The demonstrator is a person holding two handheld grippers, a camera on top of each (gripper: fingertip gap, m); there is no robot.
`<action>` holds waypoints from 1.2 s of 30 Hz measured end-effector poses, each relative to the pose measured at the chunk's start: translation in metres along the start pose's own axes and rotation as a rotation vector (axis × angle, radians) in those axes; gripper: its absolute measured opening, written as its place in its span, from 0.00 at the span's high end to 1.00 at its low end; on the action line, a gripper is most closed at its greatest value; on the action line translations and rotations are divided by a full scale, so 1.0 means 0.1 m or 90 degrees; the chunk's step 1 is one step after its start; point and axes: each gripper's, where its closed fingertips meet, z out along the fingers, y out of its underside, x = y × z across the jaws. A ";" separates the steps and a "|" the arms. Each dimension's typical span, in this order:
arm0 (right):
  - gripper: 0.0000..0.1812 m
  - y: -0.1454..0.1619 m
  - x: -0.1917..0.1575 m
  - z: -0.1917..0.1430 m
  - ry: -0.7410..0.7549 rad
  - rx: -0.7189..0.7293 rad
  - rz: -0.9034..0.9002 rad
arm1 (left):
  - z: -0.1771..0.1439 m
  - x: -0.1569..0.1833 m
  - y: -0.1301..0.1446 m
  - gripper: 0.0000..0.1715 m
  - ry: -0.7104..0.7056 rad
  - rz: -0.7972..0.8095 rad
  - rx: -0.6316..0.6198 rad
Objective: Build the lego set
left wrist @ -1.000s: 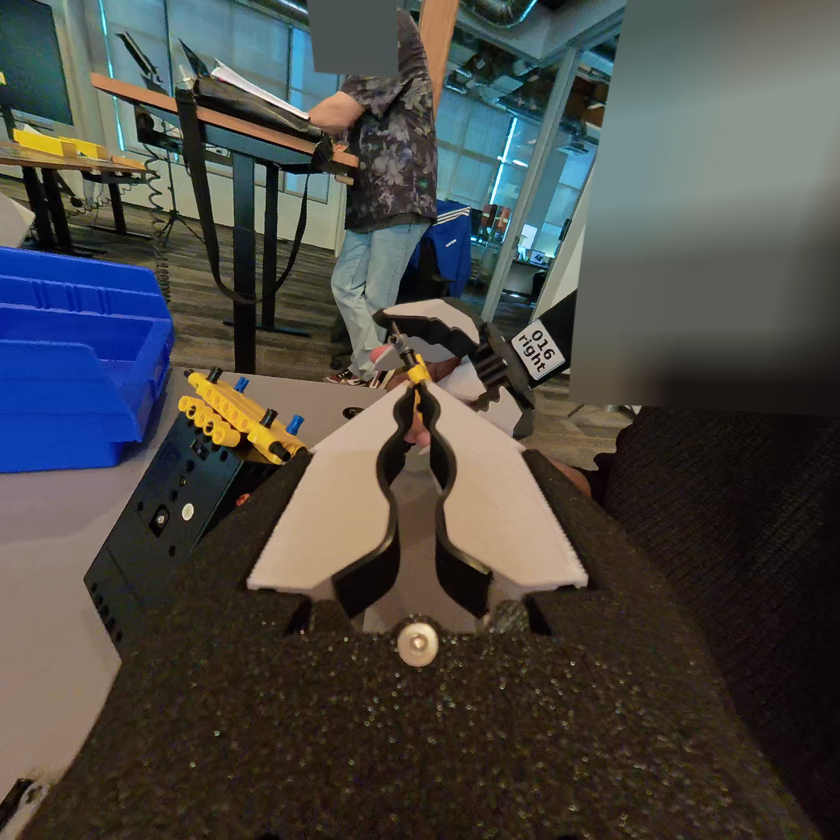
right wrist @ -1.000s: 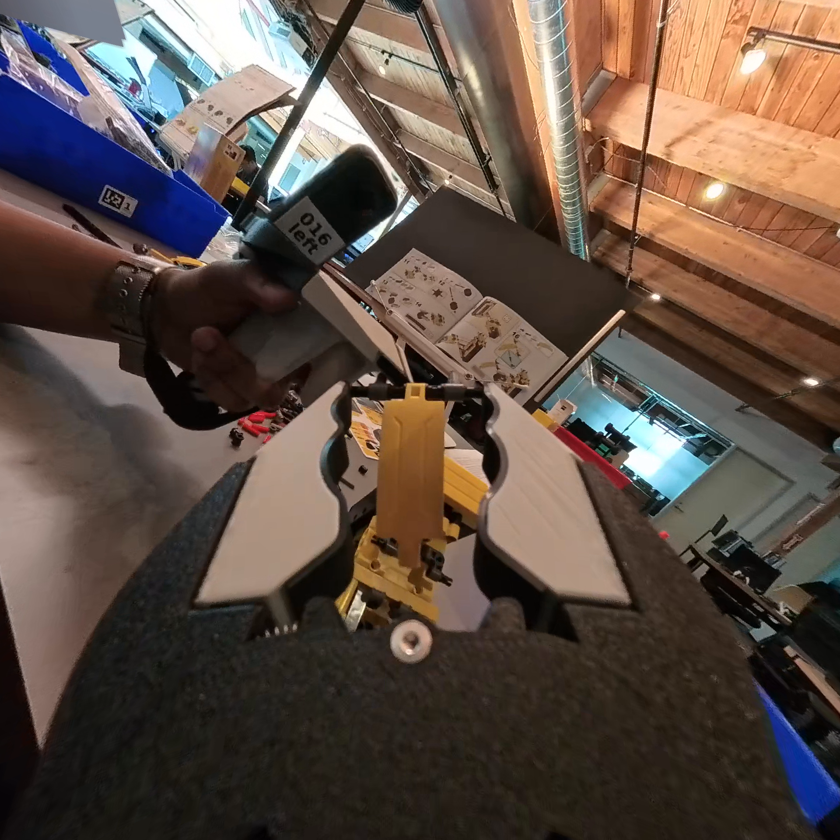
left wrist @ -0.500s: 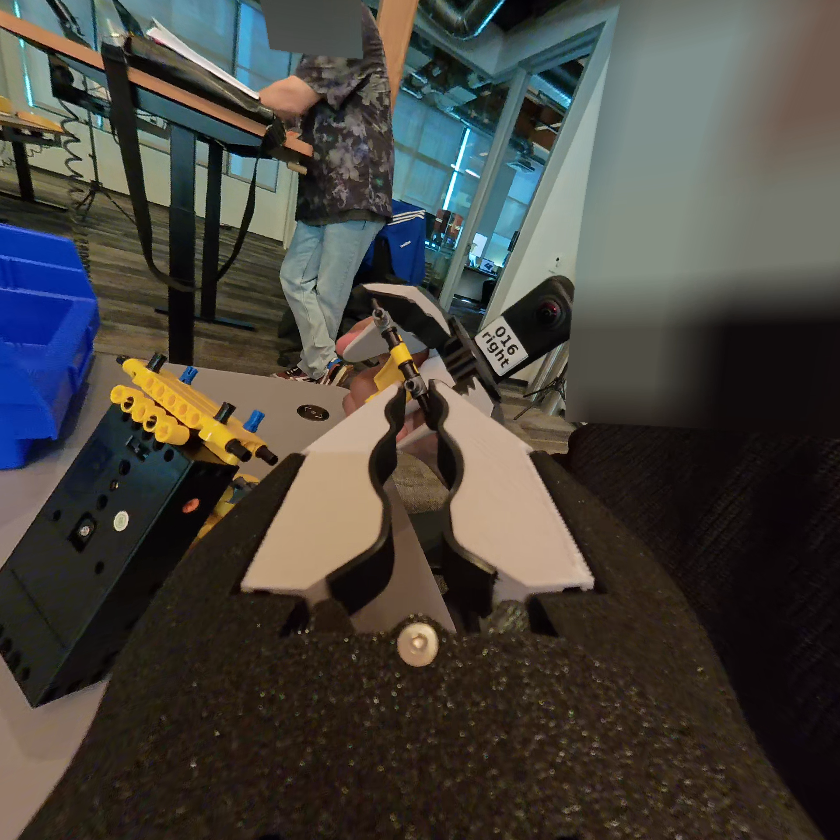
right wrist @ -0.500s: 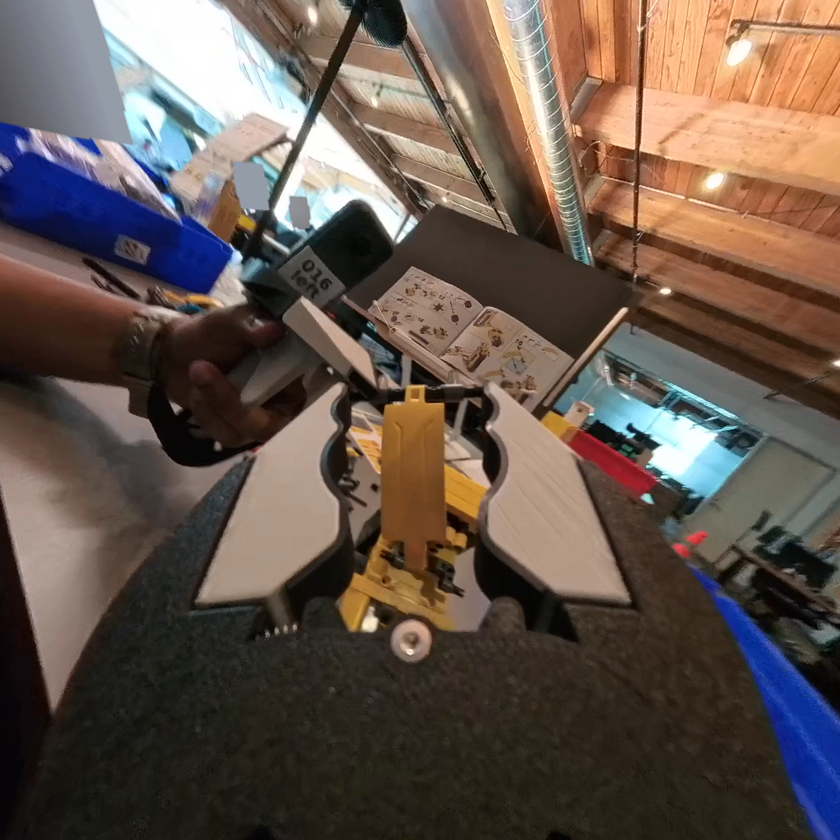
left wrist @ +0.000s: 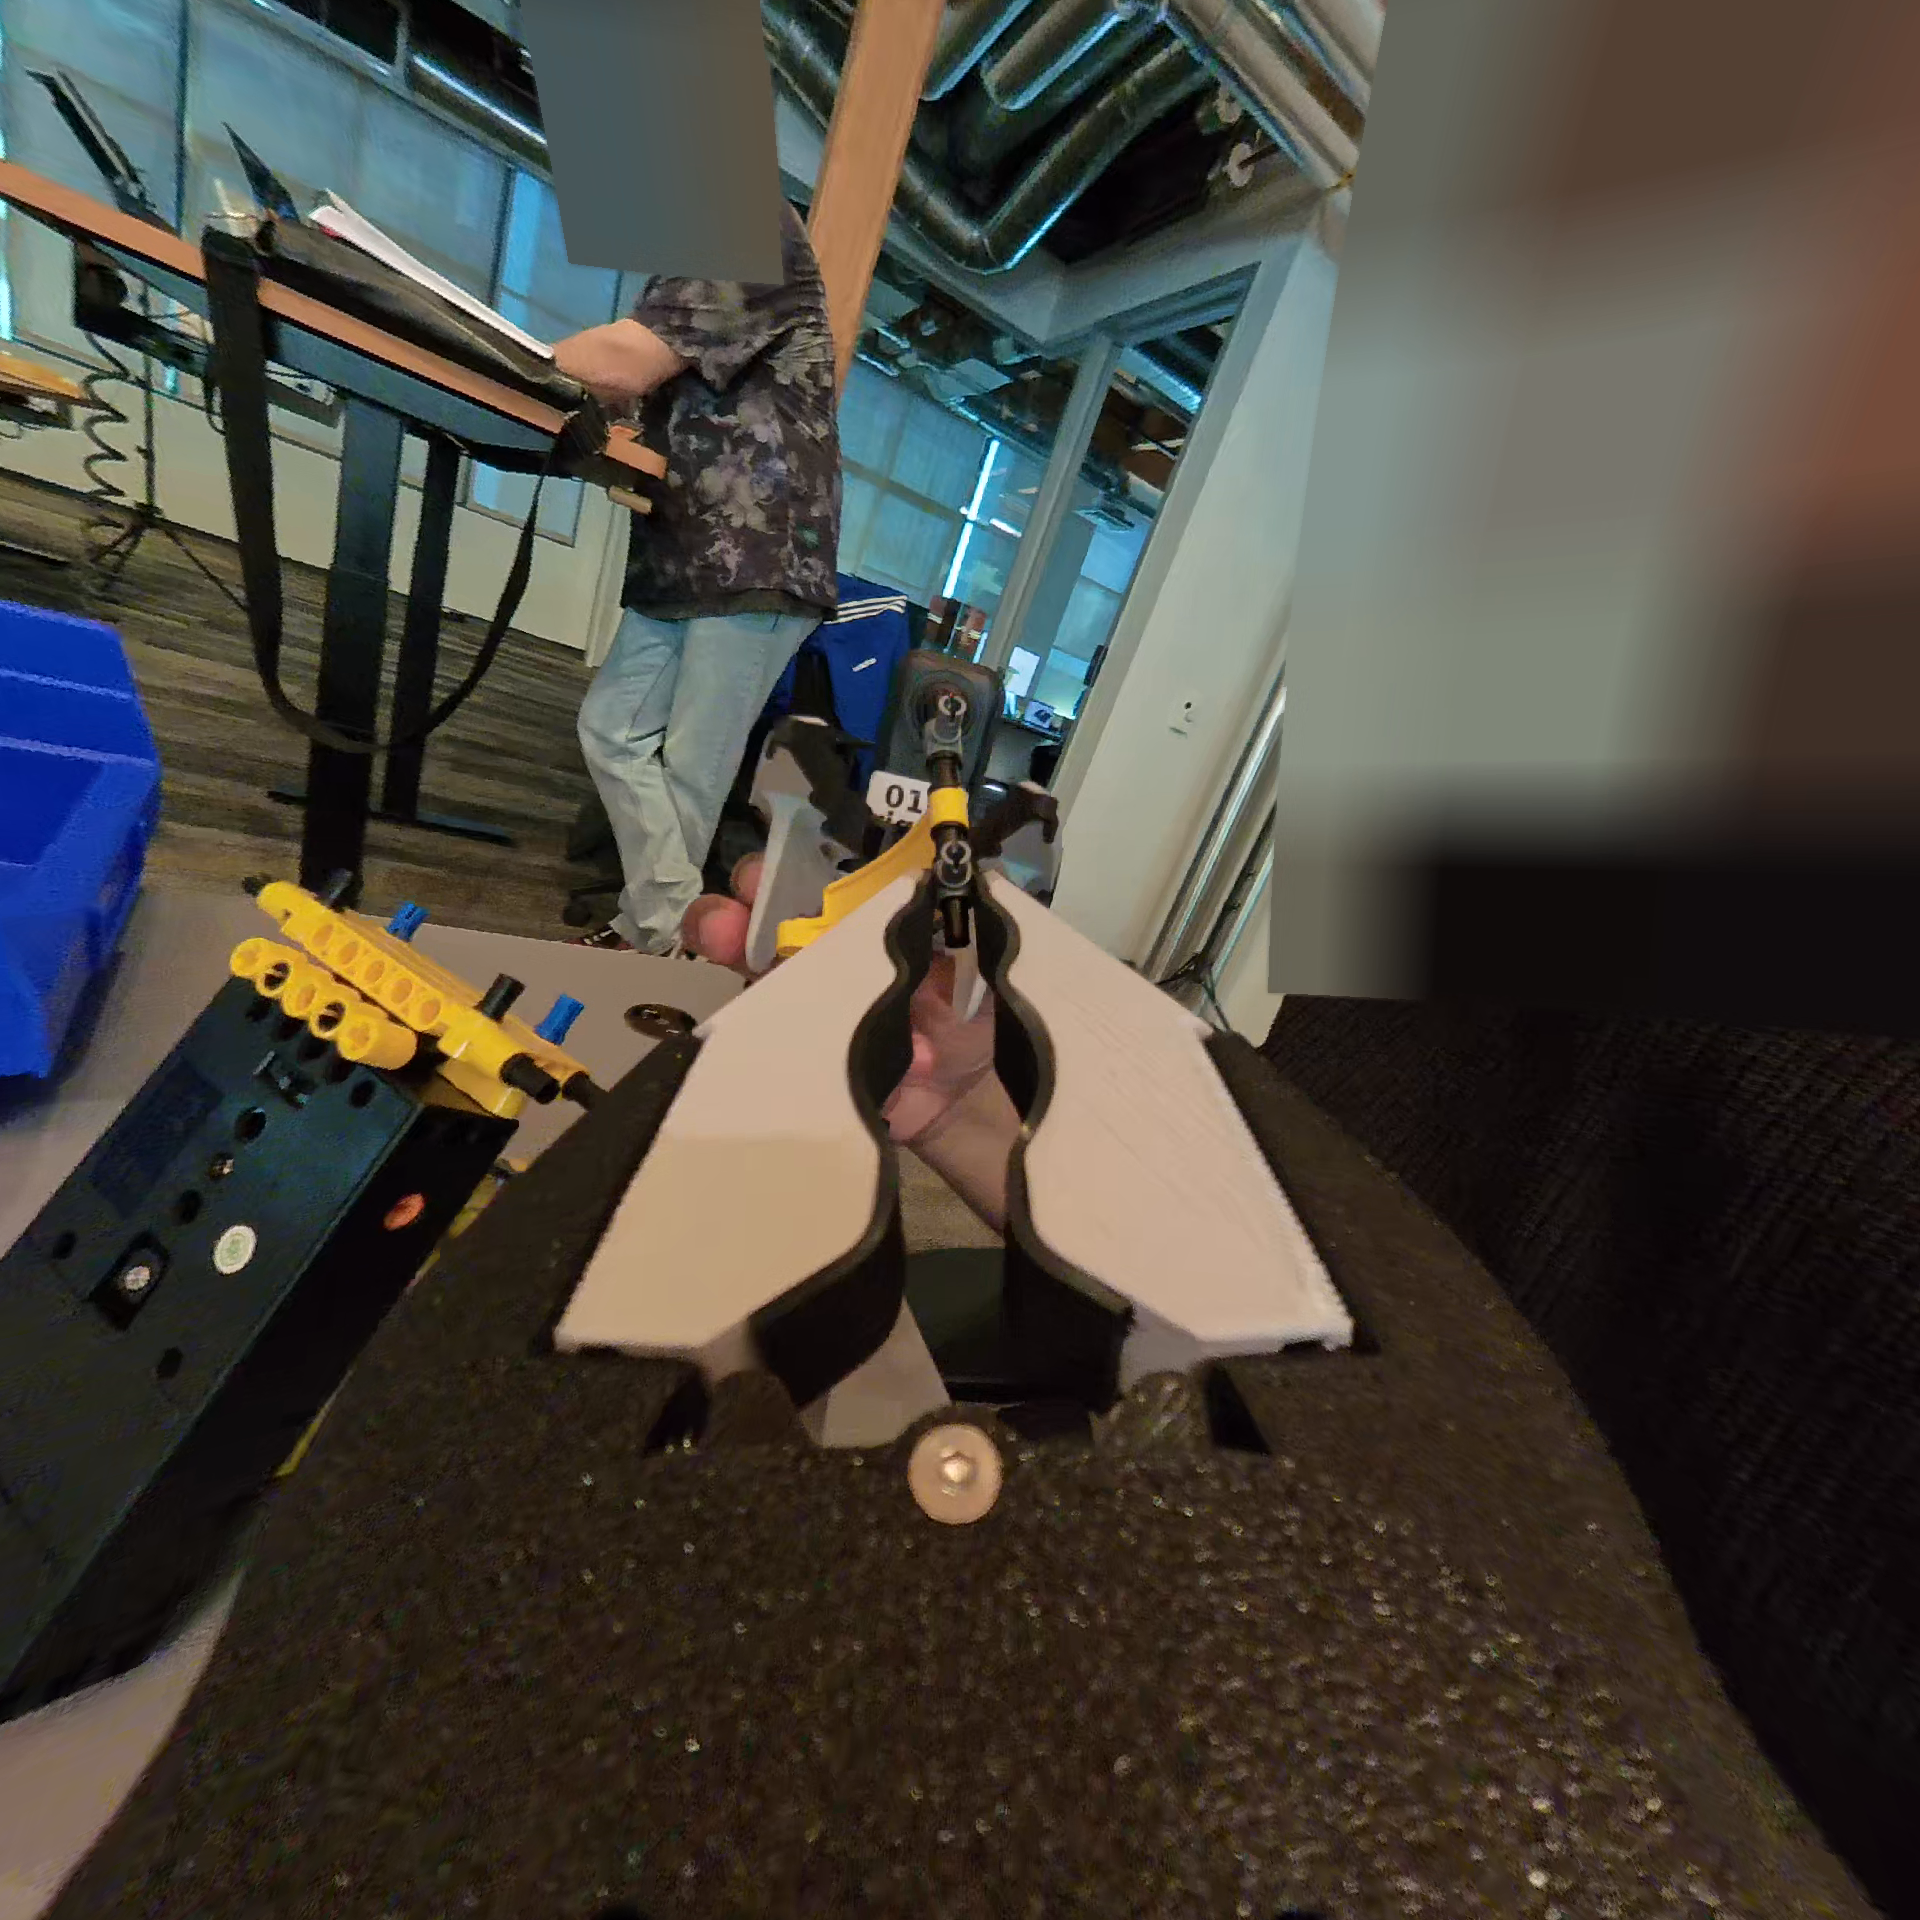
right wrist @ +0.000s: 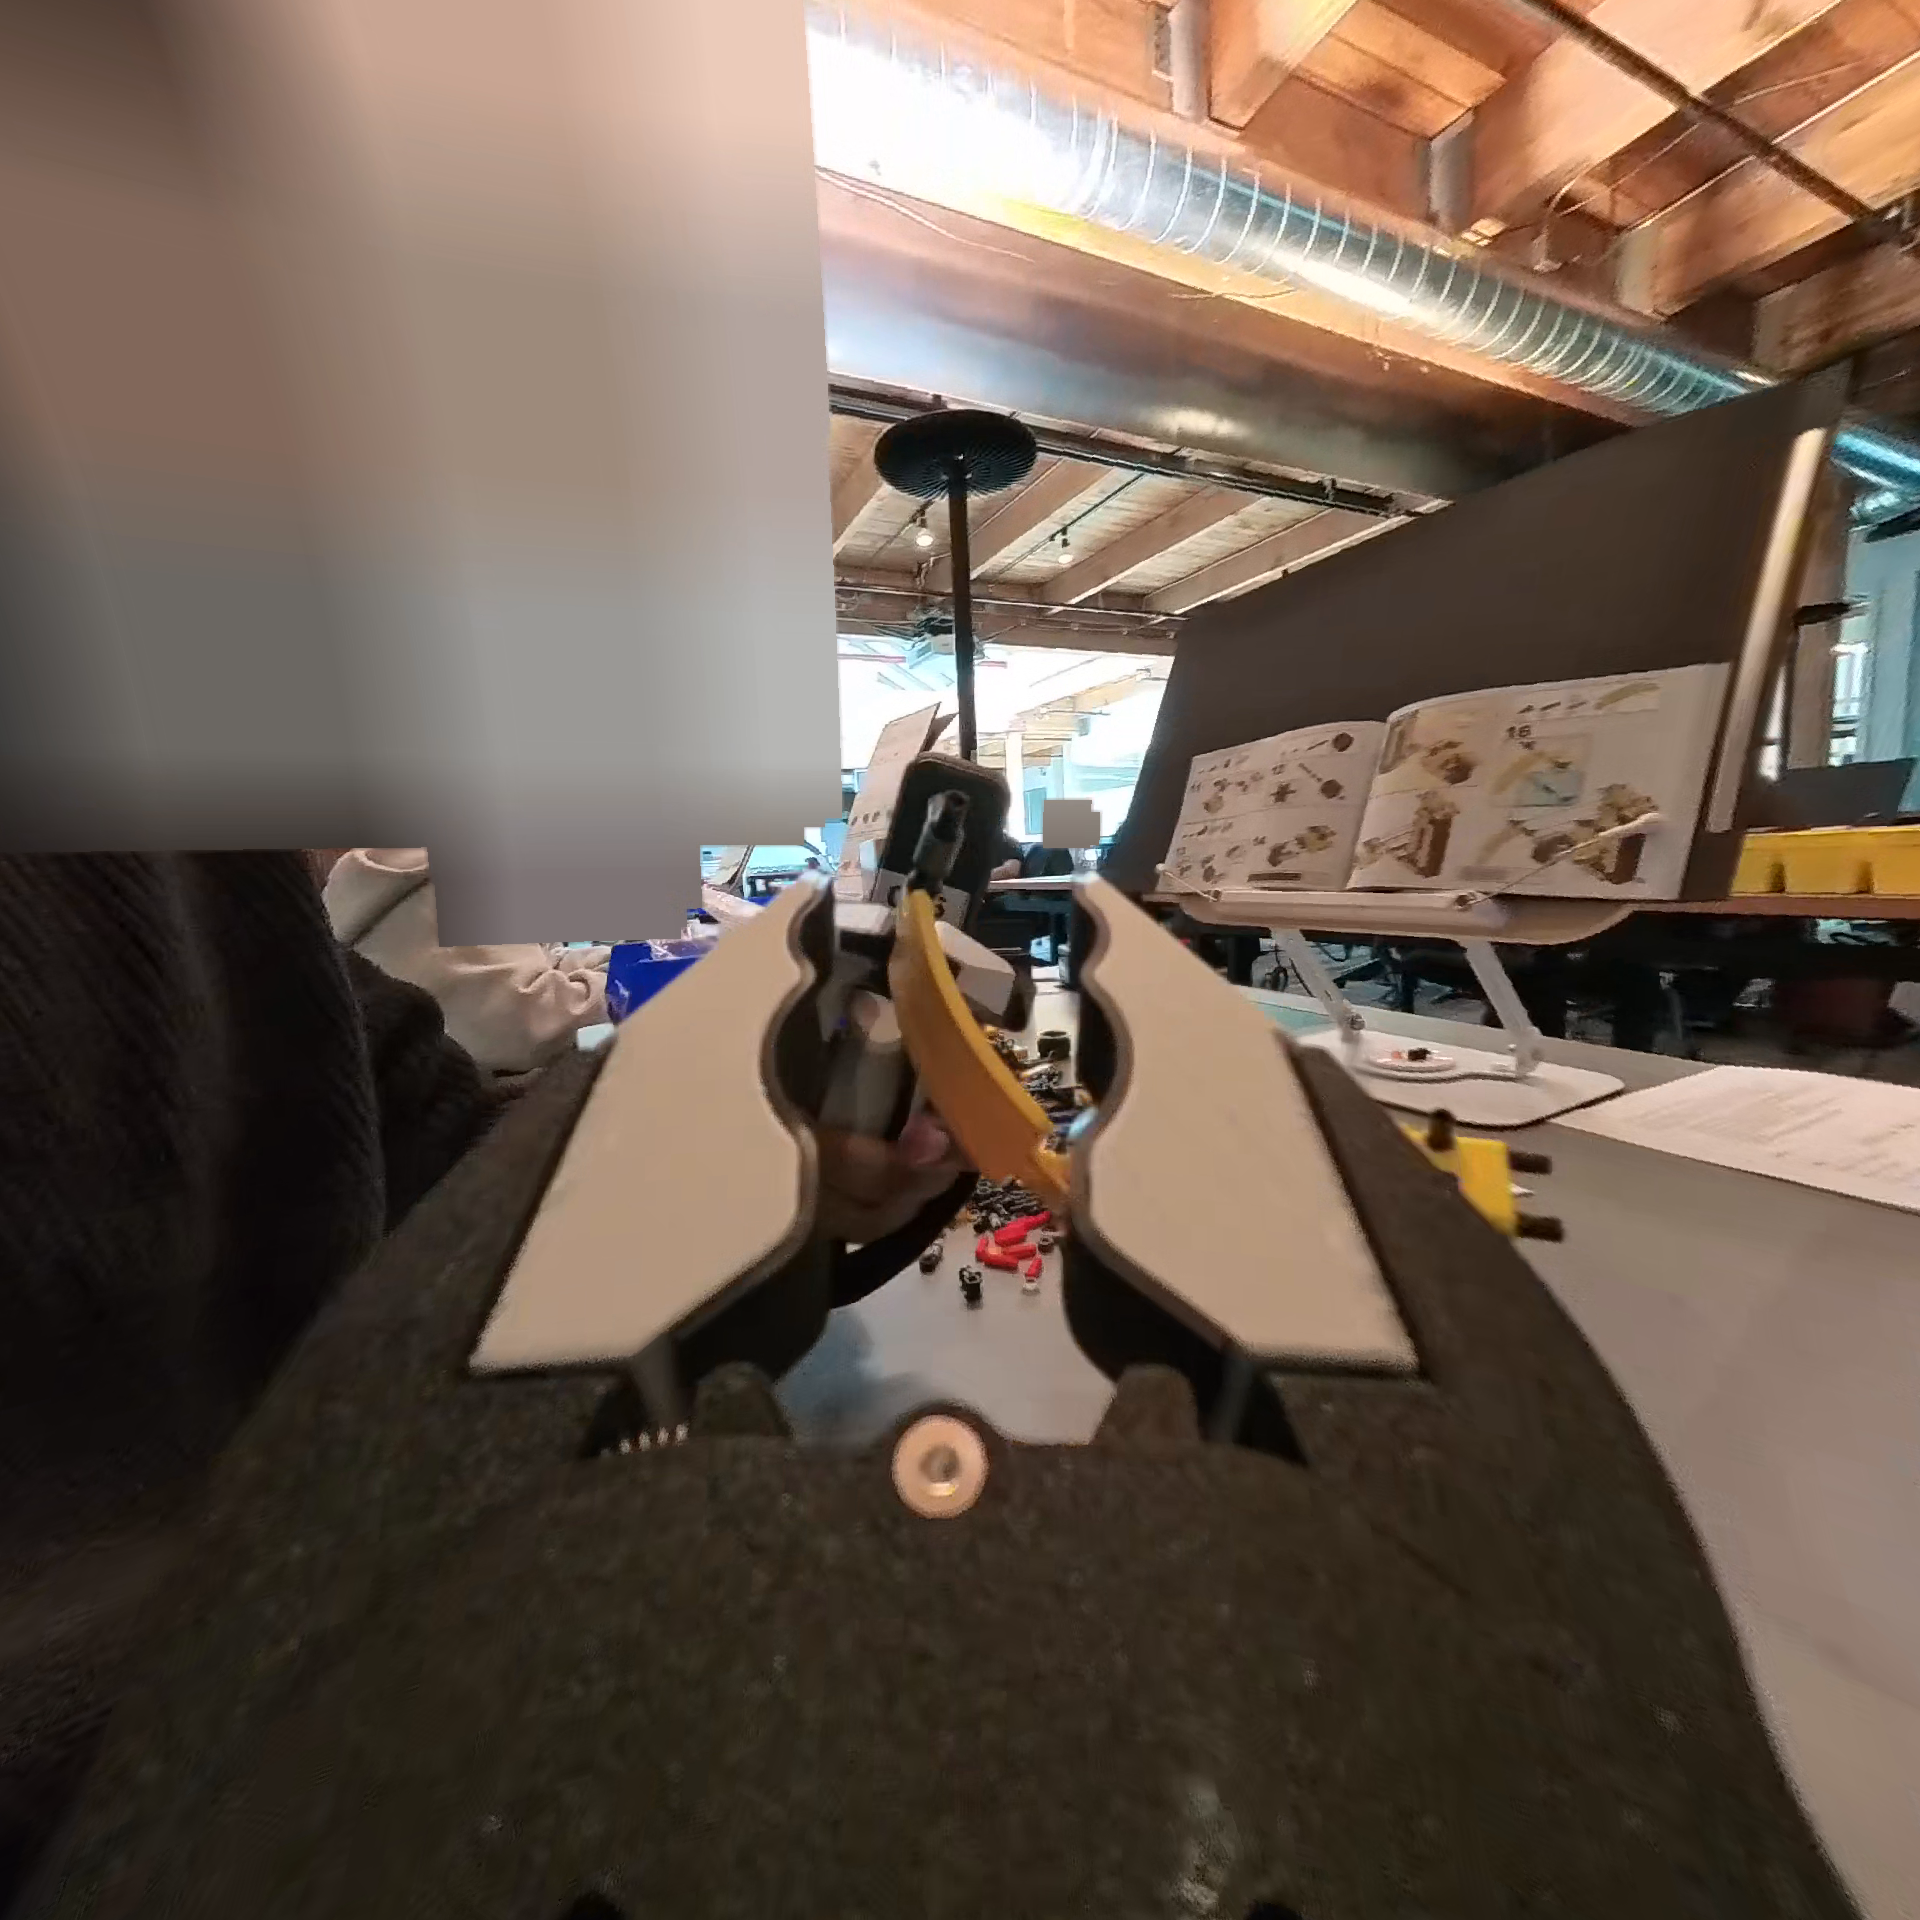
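Note:
My left gripper [left wrist: 951, 909] is shut on a thin black axle [left wrist: 943, 769] that stands upright from its tips. The axle carries a yellow bush and a curved yellow panel [left wrist: 852, 899]. My right gripper [right wrist: 951, 904] is open. The yellow panel [right wrist: 971, 1060] hangs slanted between its fingers, its lower end at or very near the right finger [right wrist: 1195, 1143]. In the left wrist view the right gripper [left wrist: 904, 821] faces me just beyond the axle, jaws apart. A hand shows behind both.
A black block [left wrist: 208, 1216] topped with yellow beams [left wrist: 405, 997] lies left of my left gripper, next to a blue bin [left wrist: 62, 831]. Loose red and black small parts [right wrist: 997, 1242], a yellow piece [right wrist: 1475, 1174], a paper sheet [right wrist: 1766, 1122] and a booklet stand [right wrist: 1434, 800] are on the table. Only a small space, under 4 cm, lies between the two pairs of fingers.
Both grippers have turned to face each other. The axle, which spanned the right gripper's tips, now stands upright in the left gripper. The yellow panel has tilted. The yellow assembly has left the right view's middle.

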 end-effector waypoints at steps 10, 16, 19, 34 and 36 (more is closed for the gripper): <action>0.95 0.09 -0.10 0.08 -0.042 -0.001 0.013 | 0.05 0.02 0.08 0.96 0.006 -0.001 -0.016; 0.95 0.08 -0.13 0.10 -0.062 -0.001 0.028 | 0.04 0.02 0.06 0.96 0.002 0.011 -0.006; 0.96 0.05 -0.13 0.11 -0.065 0.009 0.040 | 0.03 0.02 0.04 0.96 -0.007 0.028 0.006; 0.75 -0.10 0.43 -0.24 0.274 -0.055 -0.365 | -0.08 -0.36 -0.05 0.96 -0.115 -0.055 0.033; 0.75 0.02 0.38 -0.18 0.300 -0.153 -0.540 | -0.08 -0.41 -0.06 0.96 -0.129 -0.077 0.039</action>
